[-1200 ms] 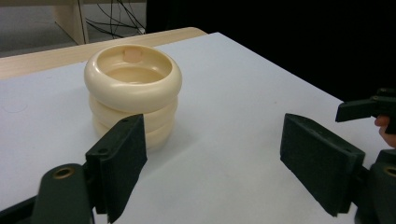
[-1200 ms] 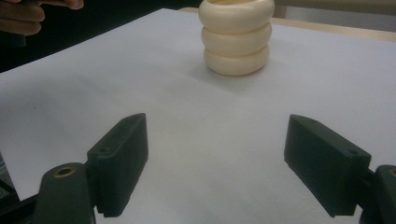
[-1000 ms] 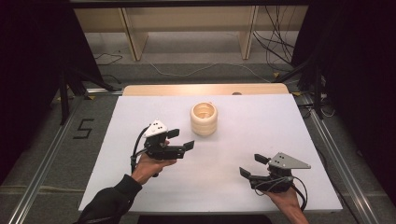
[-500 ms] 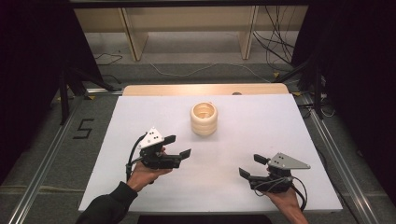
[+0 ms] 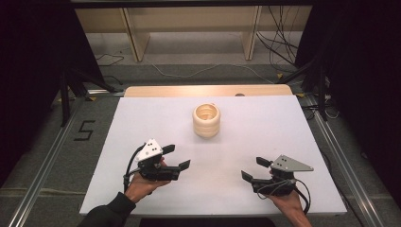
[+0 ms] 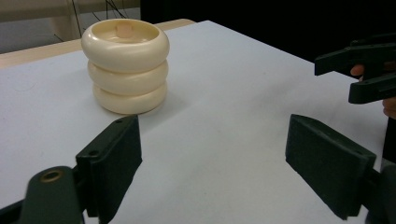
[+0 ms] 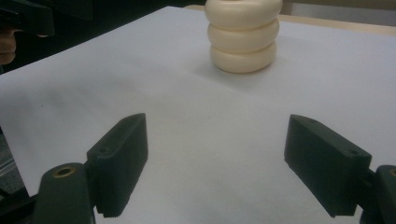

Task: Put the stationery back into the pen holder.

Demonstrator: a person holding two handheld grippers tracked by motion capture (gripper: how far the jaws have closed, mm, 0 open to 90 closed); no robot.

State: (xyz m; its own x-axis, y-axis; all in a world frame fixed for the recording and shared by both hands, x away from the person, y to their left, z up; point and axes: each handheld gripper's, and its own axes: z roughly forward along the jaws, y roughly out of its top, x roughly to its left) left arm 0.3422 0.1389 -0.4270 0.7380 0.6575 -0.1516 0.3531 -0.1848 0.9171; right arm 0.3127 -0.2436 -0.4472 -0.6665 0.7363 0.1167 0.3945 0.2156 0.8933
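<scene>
Our left gripper (image 5: 176, 156) has its jaws spread wide with nothing between them, and so does our right gripper (image 5: 256, 168); both hang low over the white table (image 5: 293, 142), near its front edge. The stack of three cream rings (image 5: 206, 120) stands upright on the table, well apart from both, ahead and between them, a peg visible in its centre
</scene>
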